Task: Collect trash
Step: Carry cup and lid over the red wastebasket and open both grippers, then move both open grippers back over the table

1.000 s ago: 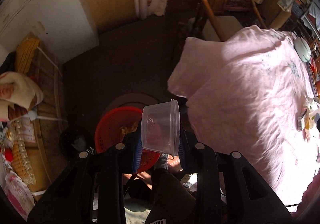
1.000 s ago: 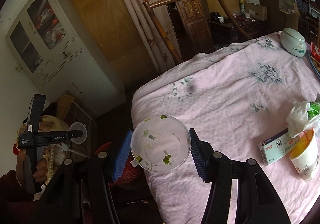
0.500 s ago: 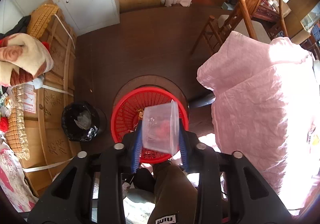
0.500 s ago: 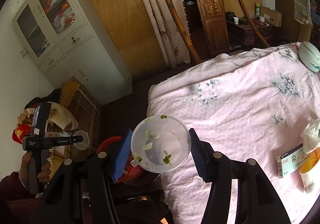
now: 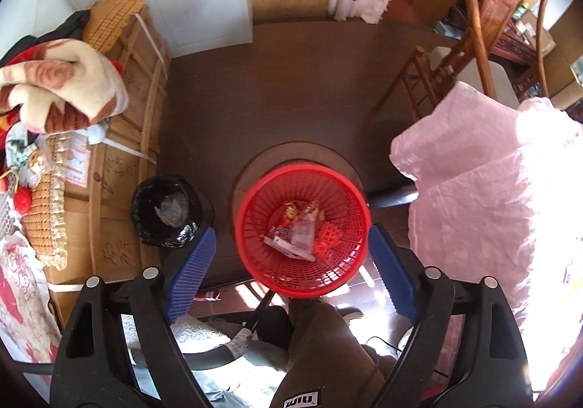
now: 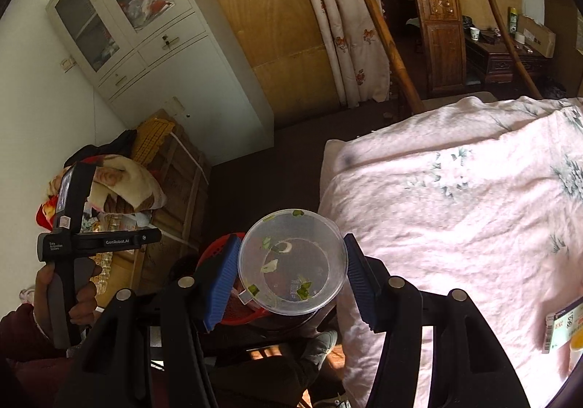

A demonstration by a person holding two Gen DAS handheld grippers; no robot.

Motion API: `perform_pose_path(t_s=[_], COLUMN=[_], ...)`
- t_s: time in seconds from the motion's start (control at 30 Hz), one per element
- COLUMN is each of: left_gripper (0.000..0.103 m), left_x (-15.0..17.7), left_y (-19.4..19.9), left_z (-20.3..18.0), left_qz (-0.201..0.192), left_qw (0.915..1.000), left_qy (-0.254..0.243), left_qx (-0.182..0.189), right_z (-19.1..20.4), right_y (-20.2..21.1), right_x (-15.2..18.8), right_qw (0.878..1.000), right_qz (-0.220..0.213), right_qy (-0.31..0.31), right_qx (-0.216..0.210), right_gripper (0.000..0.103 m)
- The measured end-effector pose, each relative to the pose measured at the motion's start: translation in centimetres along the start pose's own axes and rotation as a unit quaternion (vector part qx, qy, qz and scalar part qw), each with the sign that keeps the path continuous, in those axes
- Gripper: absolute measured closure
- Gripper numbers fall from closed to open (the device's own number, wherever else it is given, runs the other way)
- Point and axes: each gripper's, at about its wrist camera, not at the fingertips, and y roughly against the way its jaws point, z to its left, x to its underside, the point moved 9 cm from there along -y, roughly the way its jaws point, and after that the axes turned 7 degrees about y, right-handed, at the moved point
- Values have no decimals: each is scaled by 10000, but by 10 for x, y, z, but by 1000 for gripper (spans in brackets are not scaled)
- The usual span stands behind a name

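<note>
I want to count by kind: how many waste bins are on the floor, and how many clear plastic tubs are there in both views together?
Waste bins: 2 (red basket, black bin)
Clear tubs: 2 (loose tub lying in the red basket, gripped tub in the right tongs)
Total: 4

The dark floor (image 5: 291, 87) carries a red mesh basket (image 5: 255, 211) set on a round brown disc (image 5: 328, 156), with a black-lined bin (image 5: 145, 211) just beside it and a wooden chair (image 5: 470, 43) farther off. Wooden crates (image 5: 120, 167) stand on the floor along the wall. The desk, under a pink flowered cloth (image 6: 455, 211), carries a small printed box (image 6: 559, 329) at its near edge.
</note>
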Motion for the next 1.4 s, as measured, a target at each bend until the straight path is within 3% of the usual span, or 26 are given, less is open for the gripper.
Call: perform_pose_path(t_s=[0.43,0.77,0.83,1.07,1.4], left_gripper=[16,14,14,14,14], left_x=[3,7,7,-1,-27], left_y=[19,22,22,19,20], left_z=[64,98,103,97,40], left_qz=[-163,-256,-260,-275,-417], left_qw=[9967,9938,9934,9945,9987], left_qy=[735,938,978,905,185], left_qx=[-294,-540,-536,-459,-207], right_z=[98,162,165,159,100], right_y=[-60,-85,-85,-79,-53], right_x=[-25,-49,-53,-59,-53], right_qw=[9907,9793,9798,9845,9967], right_qz=[458,531,525,444,194], right_qy=[990,1535,1454,1296,624], right_qx=[-812,-1207,-1265,-1097,-473], right_gripper=[46,42,37,36,35])
